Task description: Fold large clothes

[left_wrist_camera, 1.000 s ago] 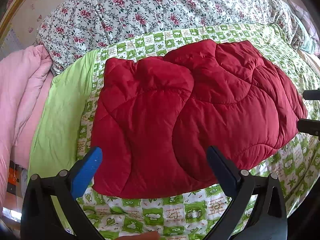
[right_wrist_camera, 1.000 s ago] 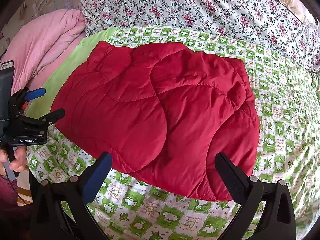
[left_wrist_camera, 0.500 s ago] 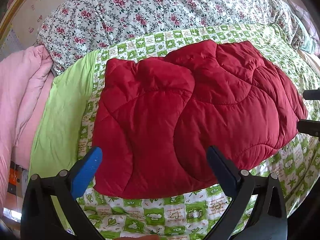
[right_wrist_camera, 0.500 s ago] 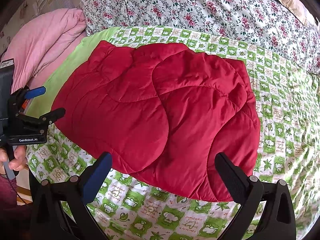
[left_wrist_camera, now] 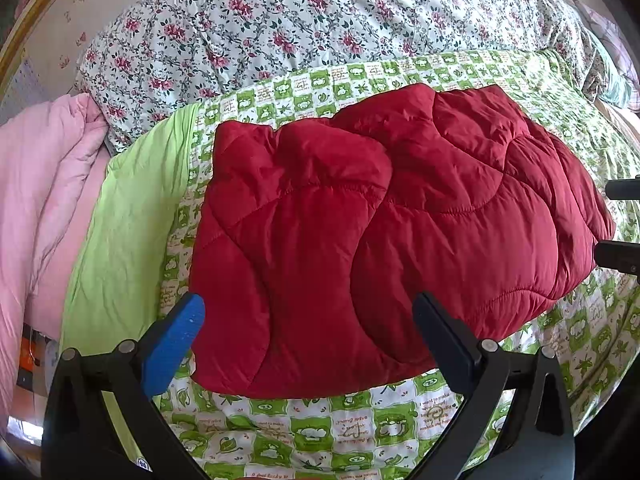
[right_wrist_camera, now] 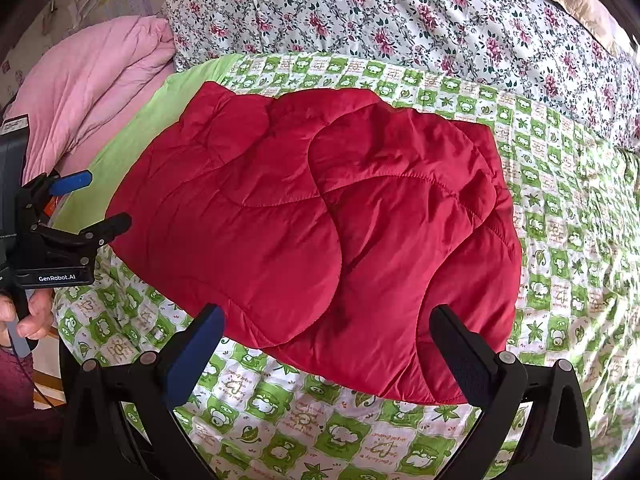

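Note:
A red quilted padded garment (left_wrist_camera: 360,232) lies folded into a thick rectangle on the green-and-white checked bed cover (left_wrist_camera: 340,432); it also shows in the right wrist view (right_wrist_camera: 312,232). My left gripper (left_wrist_camera: 308,320) is open and empty, hovering over the garment's near edge; it also shows at the left of the right wrist view (right_wrist_camera: 90,200), just off the garment's left edge. My right gripper (right_wrist_camera: 326,334) is open and empty above the garment's near edge. Its fingertips (left_wrist_camera: 620,258) show at the right edge of the left wrist view.
A floral quilt (left_wrist_camera: 320,28) is heaped behind the garment. A pink quilt (right_wrist_camera: 92,84) lies at the left, past a plain light-green strip (left_wrist_camera: 120,240). The checked cover (right_wrist_camera: 568,240) stretches to the right of the garment.
Both grippers have crept slightly towards the garment; it looks slightly larger and lower in both views. Both stay open.

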`<state>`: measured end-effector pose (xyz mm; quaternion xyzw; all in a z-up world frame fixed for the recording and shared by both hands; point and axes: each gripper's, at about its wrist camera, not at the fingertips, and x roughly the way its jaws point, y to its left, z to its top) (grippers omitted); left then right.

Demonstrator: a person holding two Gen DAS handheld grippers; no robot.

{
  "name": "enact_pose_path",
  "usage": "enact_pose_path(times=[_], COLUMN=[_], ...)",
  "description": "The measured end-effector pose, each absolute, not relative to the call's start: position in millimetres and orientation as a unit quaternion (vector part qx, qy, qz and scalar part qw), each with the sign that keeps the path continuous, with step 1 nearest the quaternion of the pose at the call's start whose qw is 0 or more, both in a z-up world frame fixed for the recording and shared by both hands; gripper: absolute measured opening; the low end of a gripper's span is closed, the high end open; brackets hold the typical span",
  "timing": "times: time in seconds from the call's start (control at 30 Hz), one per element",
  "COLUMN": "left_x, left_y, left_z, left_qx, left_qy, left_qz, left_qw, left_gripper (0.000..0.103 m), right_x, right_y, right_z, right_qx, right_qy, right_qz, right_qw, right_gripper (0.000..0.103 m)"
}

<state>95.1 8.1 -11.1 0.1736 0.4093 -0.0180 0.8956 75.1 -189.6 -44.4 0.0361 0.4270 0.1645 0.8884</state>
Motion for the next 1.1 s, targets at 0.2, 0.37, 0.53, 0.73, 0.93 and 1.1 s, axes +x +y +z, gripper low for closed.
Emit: enact_pose_path(times=[0.2,0.37,0.53,0.73,0.93,1.1], left_x=[95.1,95.0,95.5,95.1,95.3,95.1], left_y=[8.1,7.8,7.7,5.5,5.1,5.3], left_z=[-9.5,-8.9,-7.4,-5.8,-5.5,-5.6], left_qx=[0.174,0.175,0.175,0.178,0.178,0.179], left_qy=[0.407,0.407,0.406,0.404,0.403,0.401], left_qz=[-0.016,-0.016,-0.016,-0.016,-0.016,-0.016], left_qw=[0.896,0.897,0.897,0.897,0.898,0.898], left_gripper=[0.103,0.103,0.103,0.103,0.103,0.103], right_x=[75.1,75.3,75.5,77.0,77.3,77.3], right_y=[-189.8,-189.5,-190.4,-190.3,-189.8,-189.9], right_z=[-43.3,-41.1,-37.4,-36.7,-36.9,-36.7], right_qx=[0.036,0.035,0.033,0.030,0.031,0.030], right_qy=[0.426,0.425,0.423,0.423,0.423,0.422], right_qz=[0.165,0.164,0.164,0.163,0.164,0.166], right_qw=[0.889,0.889,0.890,0.891,0.891,0.891], right_gripper=[0.103,0.103,0.103,0.103,0.103,0.103])
